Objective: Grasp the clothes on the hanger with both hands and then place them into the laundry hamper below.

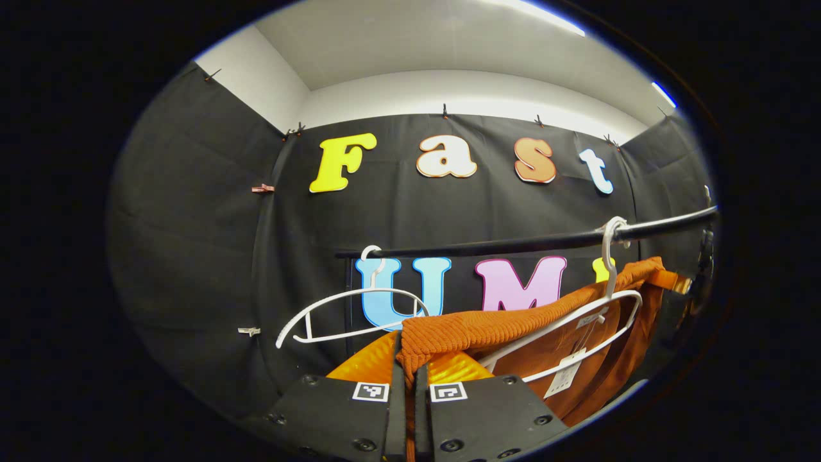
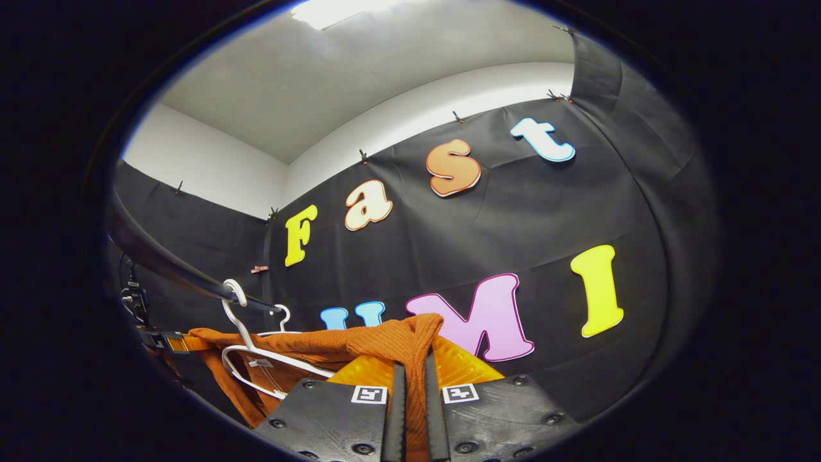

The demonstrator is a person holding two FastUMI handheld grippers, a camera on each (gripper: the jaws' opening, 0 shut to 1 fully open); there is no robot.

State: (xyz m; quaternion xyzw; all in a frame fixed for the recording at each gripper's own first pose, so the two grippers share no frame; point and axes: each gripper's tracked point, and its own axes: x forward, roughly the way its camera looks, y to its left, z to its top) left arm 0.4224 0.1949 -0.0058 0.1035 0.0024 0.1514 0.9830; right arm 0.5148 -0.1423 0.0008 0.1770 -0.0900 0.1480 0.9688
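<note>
Orange ribbed garment (image 1: 513, 324), stretched between the two grippers just below the black rail (image 1: 513, 245). In the left gripper view its knitted upper edge runs from the near fingers up and to the right, across a white hanger (image 1: 580, 333) whose hook sits over the rail; a white tag (image 1: 564, 375) hangs from the cloth below that hanger. The left gripper (image 1: 410, 398) is closed to a narrow slit, both fingers pinching one bunched corner of the garment. A second white hanger (image 1: 349, 314), bare, hangs from the rail's left end. In the right gripper view the garment (image 2: 359, 343) runs from the fingers leftward to the hanger (image 2: 256, 356) on the rail (image 2: 173, 269); the right gripper (image 2: 414, 398) is likewise nearly closed, its fingers clamping a fold of the cloth that rises between them. The far end of the cloth, at the left of this view, meets a dark clamp-like object too small to identify. Black cloth wall (image 2: 545, 212) stands behind, white ceiling (image 1: 449, 38) above.
</note>
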